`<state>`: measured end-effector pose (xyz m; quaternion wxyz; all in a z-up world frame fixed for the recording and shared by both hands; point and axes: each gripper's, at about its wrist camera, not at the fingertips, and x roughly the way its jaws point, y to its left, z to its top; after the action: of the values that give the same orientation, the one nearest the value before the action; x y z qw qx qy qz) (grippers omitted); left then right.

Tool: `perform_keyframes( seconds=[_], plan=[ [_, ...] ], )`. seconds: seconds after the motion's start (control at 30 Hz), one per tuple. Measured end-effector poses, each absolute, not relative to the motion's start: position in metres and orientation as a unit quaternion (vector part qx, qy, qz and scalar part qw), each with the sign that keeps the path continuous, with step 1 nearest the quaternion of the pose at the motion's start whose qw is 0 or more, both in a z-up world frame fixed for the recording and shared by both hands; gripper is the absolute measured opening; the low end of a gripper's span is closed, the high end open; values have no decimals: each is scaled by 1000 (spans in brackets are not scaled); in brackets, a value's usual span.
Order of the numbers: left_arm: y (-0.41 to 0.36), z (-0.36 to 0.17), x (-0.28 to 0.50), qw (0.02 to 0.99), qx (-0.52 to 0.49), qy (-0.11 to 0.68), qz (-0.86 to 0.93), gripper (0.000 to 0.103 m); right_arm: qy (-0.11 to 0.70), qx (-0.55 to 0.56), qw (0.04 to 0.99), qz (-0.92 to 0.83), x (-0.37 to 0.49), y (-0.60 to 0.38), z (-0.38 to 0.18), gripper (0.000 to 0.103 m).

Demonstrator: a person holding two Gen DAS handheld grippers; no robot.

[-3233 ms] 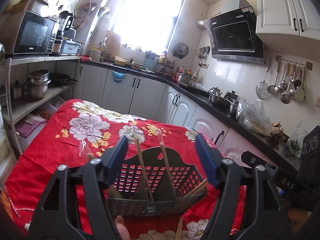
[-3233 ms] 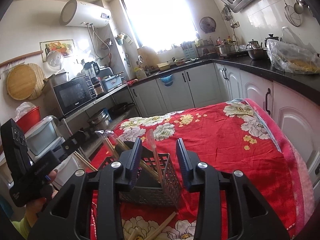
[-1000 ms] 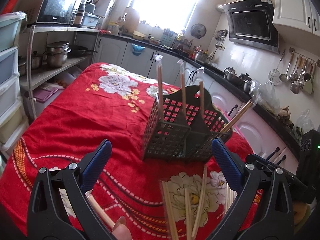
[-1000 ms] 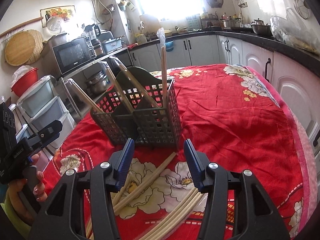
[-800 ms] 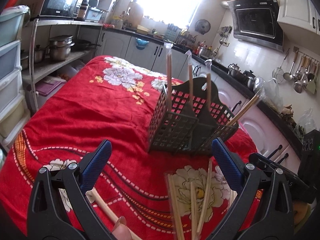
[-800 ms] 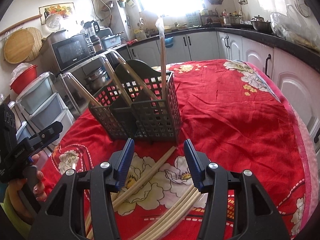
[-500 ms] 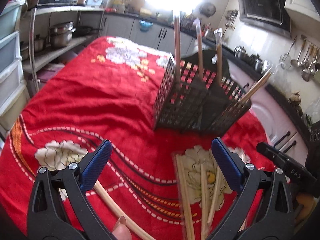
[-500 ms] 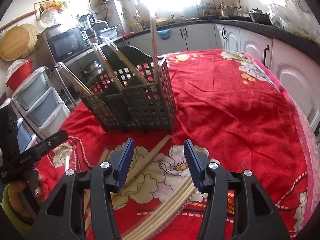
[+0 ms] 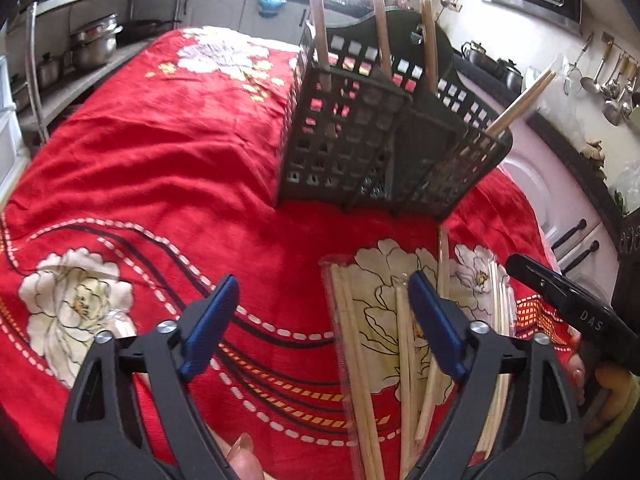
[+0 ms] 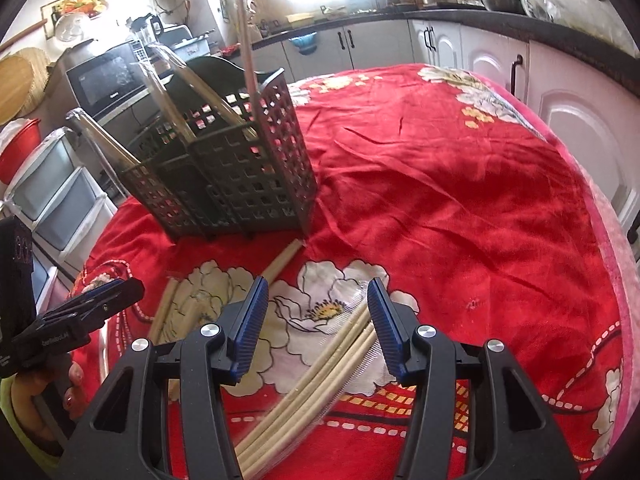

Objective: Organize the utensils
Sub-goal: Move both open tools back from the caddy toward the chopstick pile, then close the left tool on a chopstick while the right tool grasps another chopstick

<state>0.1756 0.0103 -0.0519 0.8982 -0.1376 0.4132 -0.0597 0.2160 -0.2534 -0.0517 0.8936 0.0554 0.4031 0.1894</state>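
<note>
A: Item one, near edge?

B: Left gripper [image 9: 320, 320], jaws apart and just closing in, only red cloth [image 9: 160, 140] between the pads. Right gripper [image 10: 314, 320], jaws parted about halfway, nothing pinched; a bundle of pale chopsticks [image 10: 320, 368] in clear wrap lies on the cloth under its right pad.

A: Other loose stock?

B: More wrapped chopsticks [image 9: 360, 360] lie flat beside the left gripper's right finger, their tips pointing toward the caddy. One single stick [image 10: 282, 264] ends just at the caddy's foot.

A: Container?

B: One dark grid caddy [image 9: 360, 136], divided into compartments, upright mid-table. Four wrapped chopstick sets stand in it: three near upright [image 9: 320, 24], one leaning out over the right rim [image 9: 520, 100]. Which compartment each sits in, cannot tell.

A: Open room?

B: Bare cloth left of the caddy and behind it to the far edge. In the right wrist view the cloth right of the caddy is bare up to the table's rounded edge, with white cabinets [image 10: 560, 92] close beyond.

A: Any writing?

B: "DAS" on the right gripper's black body [image 9: 580, 312]. A microwave [image 10: 108, 76] carries a brand mark, too small to read.
</note>
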Motion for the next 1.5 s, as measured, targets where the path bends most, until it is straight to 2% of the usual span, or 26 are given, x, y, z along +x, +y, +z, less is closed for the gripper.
perform_keyframes(
  seconds=[0.13,0.2,0.43,0.63,0.8,0.93,1.03,1.2,1.27,1.5],
  plan=[
    [7,-58,179,891,-139,428,-67,67,408,57,892,186,220,-256,-55,50],
    [5,-61,182,887,-139,435,-69,60,412,60,891,182,223,-258,-57,50],
    [0,-66,190,880,-138,449,-76,56,430,66,884,170,234,-260,-67,50],
    [-5,-68,199,880,-123,454,-71,41,455,78,873,158,244,-265,-80,50],
    [0,-71,209,877,-132,457,-70,23,457,86,871,157,249,-265,-82,50],
    [5,-72,213,875,-139,459,-66,15,459,84,870,156,252,-263,-82,49],
    [6,-73,214,875,-143,458,-67,14,459,87,872,148,255,-263,-83,38],
    [9,-72,216,873,-154,458,-67,11,458,100,873,135,262,-271,-85,14],
    [12,-71,217,872,-162,456,-67,5,457,125,869,142,263,-275,-86,12],
    [15,-51,213,882,-182,426,-88,5,430,148,874,168,256,-274,-72,10]
  ],
)
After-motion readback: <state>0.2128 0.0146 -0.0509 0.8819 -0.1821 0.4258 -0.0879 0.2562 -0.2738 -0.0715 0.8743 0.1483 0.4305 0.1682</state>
